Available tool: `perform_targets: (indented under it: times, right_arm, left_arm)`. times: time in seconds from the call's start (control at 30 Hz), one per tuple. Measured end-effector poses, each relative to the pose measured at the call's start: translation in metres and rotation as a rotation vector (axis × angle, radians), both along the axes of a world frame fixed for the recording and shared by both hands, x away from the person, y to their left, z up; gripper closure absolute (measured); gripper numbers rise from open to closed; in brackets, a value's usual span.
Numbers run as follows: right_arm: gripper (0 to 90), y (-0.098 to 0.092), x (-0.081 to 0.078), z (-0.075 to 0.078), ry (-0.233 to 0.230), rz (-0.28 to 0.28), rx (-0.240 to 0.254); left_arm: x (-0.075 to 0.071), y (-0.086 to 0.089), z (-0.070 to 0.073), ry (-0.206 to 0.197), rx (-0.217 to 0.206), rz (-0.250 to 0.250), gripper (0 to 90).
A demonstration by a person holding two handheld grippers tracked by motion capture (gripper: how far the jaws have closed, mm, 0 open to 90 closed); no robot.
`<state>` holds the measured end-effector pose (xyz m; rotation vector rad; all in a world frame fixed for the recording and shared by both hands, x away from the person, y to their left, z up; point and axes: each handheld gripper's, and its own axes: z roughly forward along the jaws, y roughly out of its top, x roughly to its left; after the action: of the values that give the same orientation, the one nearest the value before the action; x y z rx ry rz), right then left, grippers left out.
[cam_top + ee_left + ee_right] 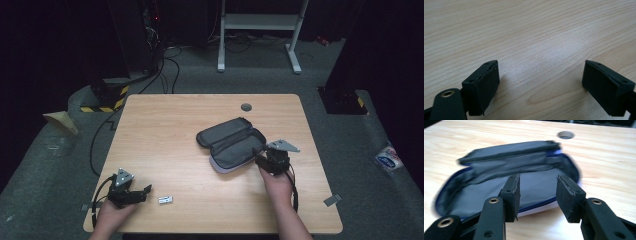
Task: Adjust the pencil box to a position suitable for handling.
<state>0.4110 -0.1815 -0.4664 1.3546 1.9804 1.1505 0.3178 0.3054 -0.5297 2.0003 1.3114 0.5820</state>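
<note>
A dark grey zip pouch (231, 142) lies opened flat near the middle right of the wooden table (165, 130). My right gripper (261, 157) hovers at the pouch's near right edge, jaws apart; in the right gripper view the pouch (499, 177) spreads just beyond the open jaws with nothing between them. My left gripper (146, 190) rests at the table's front left corner, open, pointing right toward a small white object (165, 200). In the left gripper view the gripper (541, 80) spans bare wood.
A round cable hole (246, 107) sits in the table's far side. A piece of grey tape (332, 200) sticks to the front right edge. Beyond the table stand a white frame's legs (295, 50) and cables on the carpet (170, 65).
</note>
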Motion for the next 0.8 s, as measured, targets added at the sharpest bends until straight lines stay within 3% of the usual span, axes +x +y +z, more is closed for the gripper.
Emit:
perform_targets:
  times: [0.2, 0.3, 0.33, 0.37, 0.47, 0.53, 0.63, 0.7, 0.8]
  right_arm:
    - [52.8, -0.011, 0.025, 0.003, -0.002, -0.051, -0.061]
    - [52.1, -0.016, 0.046, -0.002, 0.026, -0.084, -0.074]
    - [52.1, -0.016, 0.046, -0.002, 0.026, -0.084, -0.074]
    - [51.9, -0.016, 0.056, -0.006, 0.060, -0.098, -0.080]
    - [53.9, -0.017, 0.067, -0.012, 0.069, -0.115, -0.091]
    - [55.1, -0.019, 0.070, -0.014, 0.081, -0.124, -0.079]
    - [60.1, -0.024, 0.076, -0.026, 0.149, -0.147, -0.057]
    - [69.9, -0.023, 0.072, -0.031, 0.140, -0.125, -0.083]
    - [74.3, -0.020, 0.067, -0.031, 0.129, -0.108, -0.083]
  left_arm:
    - [0.000, 0.000, 0.000, 0.000, 0.000, -0.001, 14.7]
    - [0.000, 0.000, 0.000, -0.002, 0.001, -0.001, 14.7]
    - [0.000, 0.000, 0.000, -0.002, 0.001, -0.001, 14.7]
    - [0.000, 0.000, 0.000, -0.002, 0.001, -0.001, 14.6]
    - [0.000, 0.000, 0.000, 0.001, -0.001, -0.001, 14.6]
    - [0.000, 0.000, 0.000, 0.000, -0.001, -0.001, 14.6]
    - [0.000, 0.000, 0.000, 0.000, 0.000, -0.002, 14.6]
    - [0.000, 0.000, 0.000, 0.001, 0.000, -0.004, 14.7]
    - [0.000, 0.000, 0.000, 0.002, -0.001, -0.003, 14.8]
